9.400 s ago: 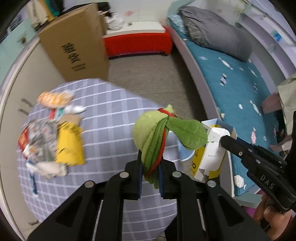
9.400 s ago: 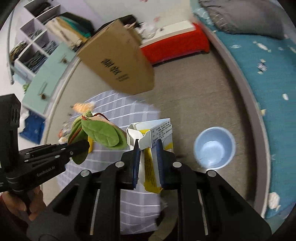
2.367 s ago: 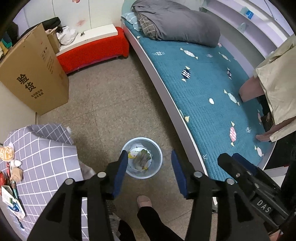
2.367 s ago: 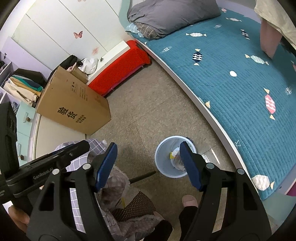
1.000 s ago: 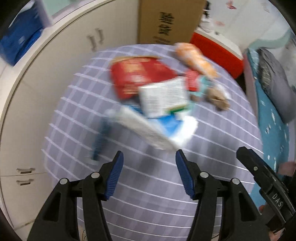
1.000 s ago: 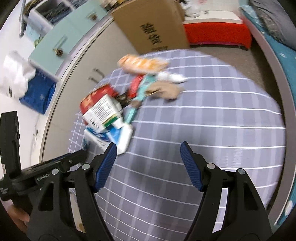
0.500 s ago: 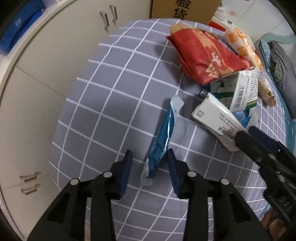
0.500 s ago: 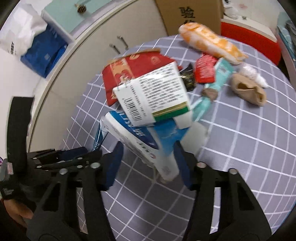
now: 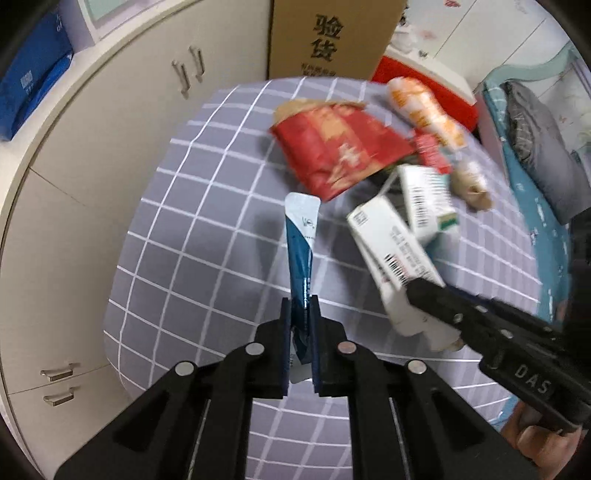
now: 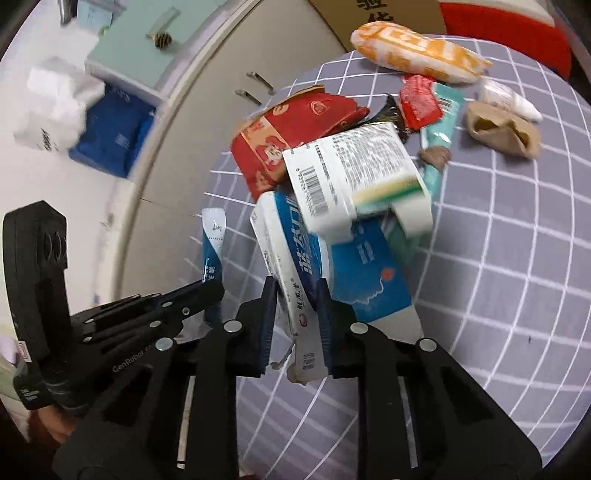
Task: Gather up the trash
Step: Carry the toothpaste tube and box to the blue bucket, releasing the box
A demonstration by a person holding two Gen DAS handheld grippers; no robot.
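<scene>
My left gripper (image 9: 300, 310) is shut on a long blue and white sachet wrapper (image 9: 300, 236), held upright above the grey checked tablecloth (image 9: 207, 266); the wrapper also shows in the right wrist view (image 10: 211, 251). My right gripper (image 10: 295, 295) is shut on the edge of a flattened blue and white box (image 10: 314, 258), seen in the left wrist view too (image 9: 391, 243). A white carton with a barcode (image 10: 354, 177) lies on that box. Behind are a red bag (image 10: 291, 129), an orange snack pack (image 10: 417, 48), a small red packet (image 10: 419, 101), a teal wrapper (image 10: 439, 136) and crumpled brown paper (image 10: 502, 129).
White cupboards (image 9: 92, 129) curve along the table's left side. A brown cardboard box (image 9: 332, 33) stands behind the table, with a red bench (image 9: 424, 70) and a bed with a grey pillow (image 9: 543, 147) to the right.
Both grippers have closed: the left one on the blue sachet wrapper and the right one on the flattened blue and white box. Both items are now lifted off the cloth.
</scene>
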